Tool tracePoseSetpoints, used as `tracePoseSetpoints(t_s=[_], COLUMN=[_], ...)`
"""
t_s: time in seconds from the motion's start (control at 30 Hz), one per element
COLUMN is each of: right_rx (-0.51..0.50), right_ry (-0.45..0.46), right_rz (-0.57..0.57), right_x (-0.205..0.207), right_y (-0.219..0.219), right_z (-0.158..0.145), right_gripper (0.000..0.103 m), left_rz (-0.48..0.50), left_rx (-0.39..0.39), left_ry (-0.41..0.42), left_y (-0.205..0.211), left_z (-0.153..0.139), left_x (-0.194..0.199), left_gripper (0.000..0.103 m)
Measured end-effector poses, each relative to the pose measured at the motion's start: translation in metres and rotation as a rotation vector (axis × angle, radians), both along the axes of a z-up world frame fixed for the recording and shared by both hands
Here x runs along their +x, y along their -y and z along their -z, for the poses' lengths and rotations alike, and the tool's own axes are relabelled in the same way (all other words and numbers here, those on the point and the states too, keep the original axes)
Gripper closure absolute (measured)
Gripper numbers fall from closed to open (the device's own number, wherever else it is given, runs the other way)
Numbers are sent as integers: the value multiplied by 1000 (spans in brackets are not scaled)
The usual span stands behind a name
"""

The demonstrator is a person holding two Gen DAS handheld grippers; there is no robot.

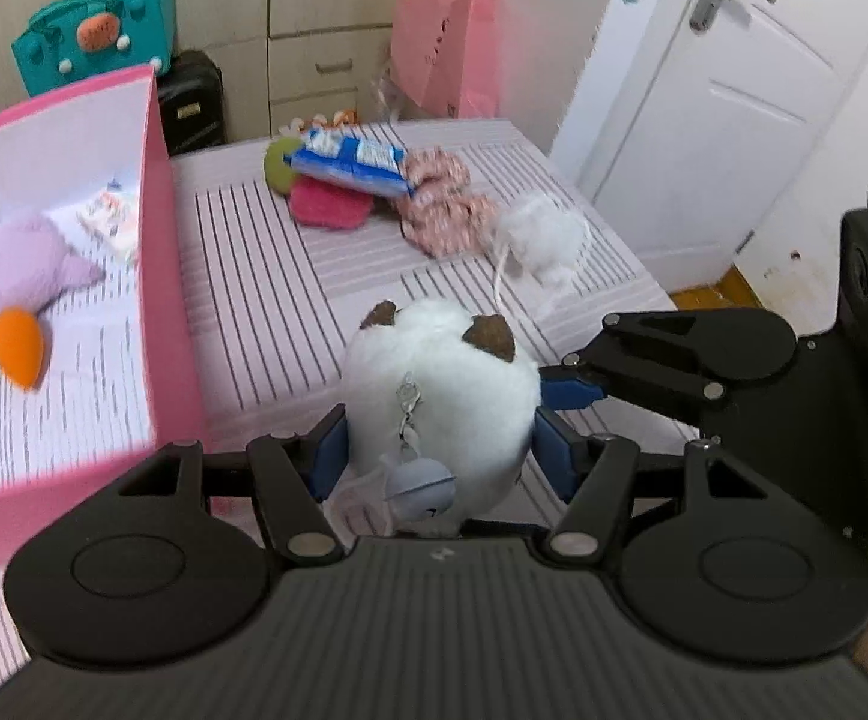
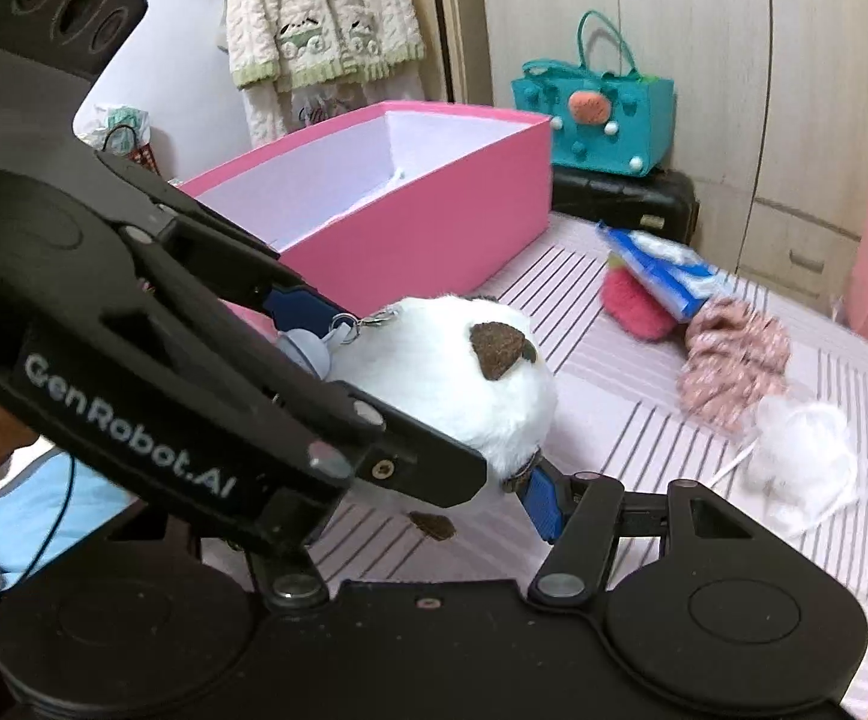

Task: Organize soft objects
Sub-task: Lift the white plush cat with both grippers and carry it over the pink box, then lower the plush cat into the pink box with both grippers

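Both the left gripper (image 1: 440, 444) and right gripper (image 2: 470, 468) clamp blue ribbed pads on a round, fluffy white plush (image 1: 443, 384) with brown felt ears, above the pink-striped sheet (image 1: 266, 300).

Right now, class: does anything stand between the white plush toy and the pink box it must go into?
Nothing visible does. The white plush toy is held beside the pink box; only bare striped sheet lies between, and the box top is open.
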State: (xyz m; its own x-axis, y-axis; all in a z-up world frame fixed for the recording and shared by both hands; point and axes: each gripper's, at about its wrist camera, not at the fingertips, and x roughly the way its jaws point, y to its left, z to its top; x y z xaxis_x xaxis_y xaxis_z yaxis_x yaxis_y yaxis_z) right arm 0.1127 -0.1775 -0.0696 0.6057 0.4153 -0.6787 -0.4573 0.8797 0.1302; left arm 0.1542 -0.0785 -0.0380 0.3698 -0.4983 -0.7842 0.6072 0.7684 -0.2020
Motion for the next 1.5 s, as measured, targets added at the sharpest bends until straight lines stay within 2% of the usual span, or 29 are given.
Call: tracePoseSetpoints(t_s=[0.17, 0.37, 0.53, 0.77, 0.93, 1.23, 1.33, 1.5], right_rx=[17, 9, 11, 28, 57, 104, 109, 21], right_ry=[-60, -38, -57, -10, 37, 122, 140, 170], right_rz=[-11, -57, -128, -185, -194, -165, -161, -170], right_x=[-18, -35, -39, -27, -3, 71, 101, 143], right_y=[-10, -33, -55, -81, -92, -106, -107, -112], right_z=[-7, -28, -43, -69, -82, -92, -90, -74], right_gripper=[36, 36, 36, 36, 36, 35, 35, 35], left_rz=[13, 17, -9, -48, -95, -222, -247, -267], left_rx=[-1, 2, 27, 14, -21, -145, -155, -179], left_ry=[-31, 7, -25, 39, 98, 190, 195, 130], left_y=[-18, -46, -69, -102, -117, -141, -142, -142], left_z=[-11, -32, -46, -76, -89, -91, -88, -65], left_x=[-25, -50, -55, -51, -32, 39, 69, 123], left_gripper=[41, 41, 41, 41, 40, 40, 40, 40])
